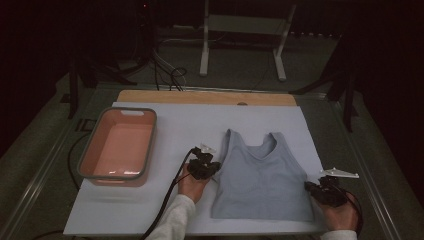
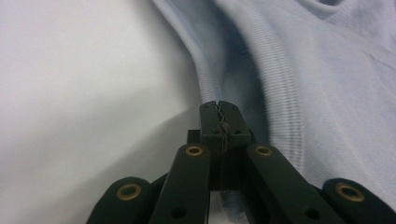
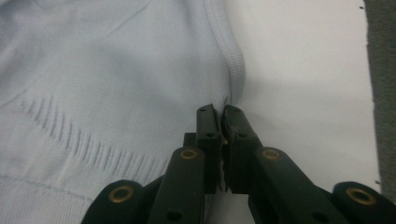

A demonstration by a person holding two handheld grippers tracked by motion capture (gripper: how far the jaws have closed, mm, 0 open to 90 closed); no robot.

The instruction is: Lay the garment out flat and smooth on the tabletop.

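Soft, light tank top [image 1: 260, 175] is lying at lower centre; left hand-held gripper [image 2: 219, 106] and right hand-held gripper [image 3: 218, 112] are pinching its ribbed side edges, likely the firmest holds.

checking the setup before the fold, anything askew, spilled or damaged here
Nothing stands out. The grey-blue tank top lies flat on the white mat, no tear or stain visible. The pink tub sits upright and empty. Left tongs and right tongs each pinch a side edge.

both forearms reach in low, the left claw [image 1: 210, 162] and right claw [image 1: 314, 189] each pinched closed.
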